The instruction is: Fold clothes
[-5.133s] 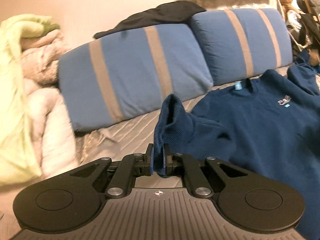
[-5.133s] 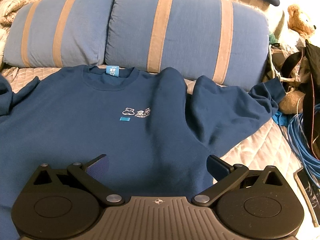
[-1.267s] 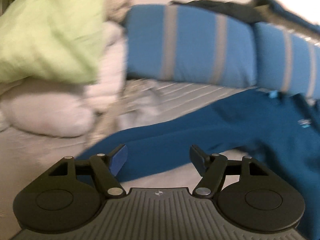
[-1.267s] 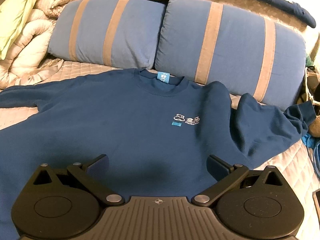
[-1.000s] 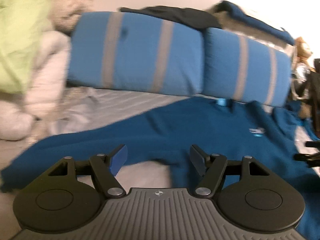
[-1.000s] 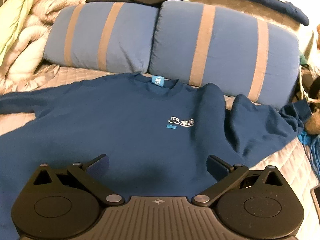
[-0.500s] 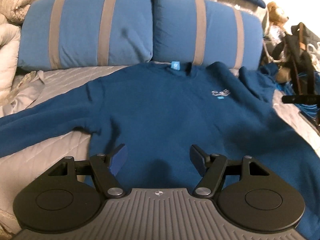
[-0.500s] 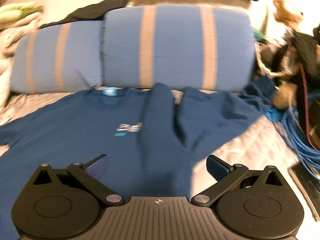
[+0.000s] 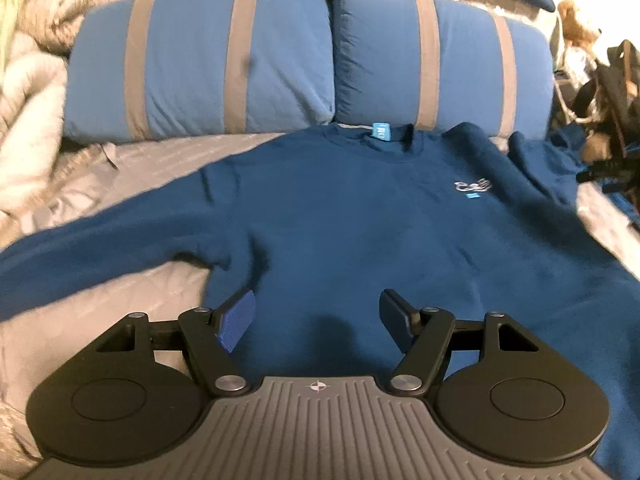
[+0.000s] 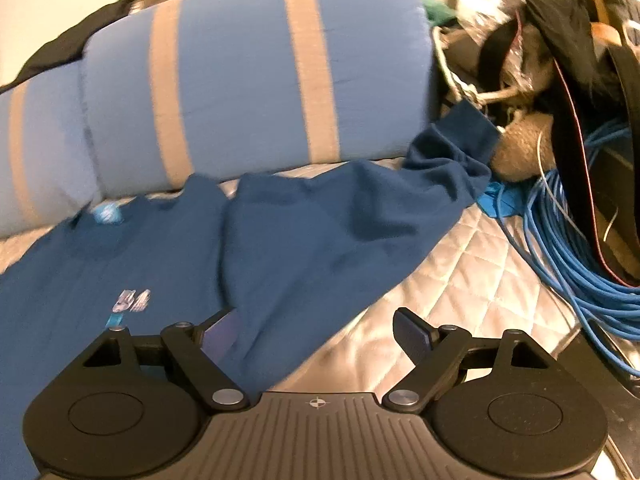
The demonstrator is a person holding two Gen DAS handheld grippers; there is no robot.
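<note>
**Sweatshirt spread on the bed, both claws empty above it**

A navy sweatshirt (image 9: 360, 216) lies face up on the quilted bedcover (image 9: 132, 292), its collar and pale blue neck tag (image 9: 380, 131) at the head edge of the bed, just below two blue pillows with tan stripes (image 9: 224, 60). One sleeve (image 9: 100, 248) stretches flat toward the bed's left edge, where pale blankets (image 9: 28, 72) are heaped.

The left gripper (image 9: 316, 316) hangs over the lower body of the sweatshirt with its jaws apart and nothing between the pads; cloth shows through the gap.

In the right wrist view the other sleeve (image 10: 360, 232) lies rumpled toward the bed's right edge, its cuff (image 10: 464, 140) bunched close to the right pillow's end. The right gripper (image 10: 316, 332) sits over the sleeve's lower hem where it meets bare quilt (this picture is smeared, so whether the left pad brushes the cloth is hard to say). Its jaws are closing, yet wide, with nothing pinched. Past that edge lie a coil of blue cable (image 10: 560, 248) and dark bags (image 10: 568, 40).
</note>
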